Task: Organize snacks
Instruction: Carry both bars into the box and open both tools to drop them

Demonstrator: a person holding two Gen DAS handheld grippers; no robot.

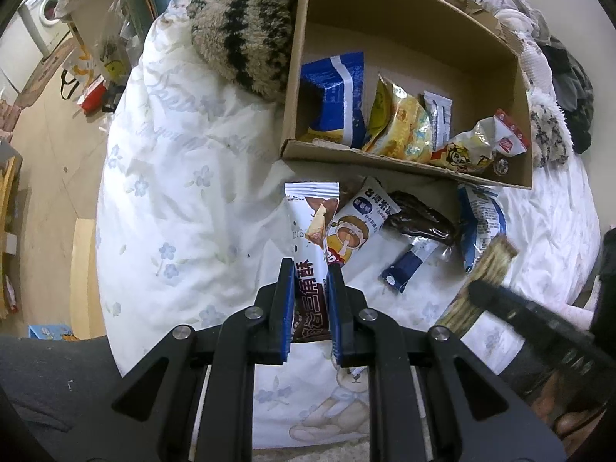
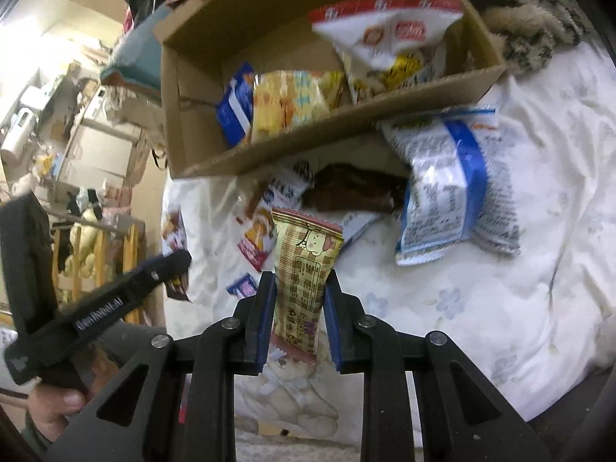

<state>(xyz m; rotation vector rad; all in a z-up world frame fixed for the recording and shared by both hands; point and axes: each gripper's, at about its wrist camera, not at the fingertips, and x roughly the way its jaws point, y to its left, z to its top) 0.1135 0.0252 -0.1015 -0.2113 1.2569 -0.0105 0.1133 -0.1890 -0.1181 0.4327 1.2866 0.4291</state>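
Observation:
My left gripper (image 1: 310,265) is shut on a white and brown wafer packet (image 1: 308,231), held above the bed in front of the cardboard box (image 1: 404,161). My right gripper (image 2: 298,281) is shut on a beige checked snack packet (image 2: 304,261); it also shows at the right of the left wrist view (image 1: 485,277). The box holds a blue packet (image 1: 338,96), a yellow packet (image 1: 400,123) and a white cartoon bag (image 1: 477,146). Loose on the quilt lie a mushroom-print packet (image 1: 358,227), a dark brown packet (image 1: 419,219), a small blue sachet (image 1: 404,269) and a blue-white bag (image 2: 442,192).
A white floral quilt (image 1: 173,192) covers the bed. A shaggy striped blanket (image 1: 246,27) lies left of the box. Dark clothes (image 1: 569,88) are heaped at the right. The floor with bags and a washing machine (image 1: 42,19) lies beyond the bed's left edge.

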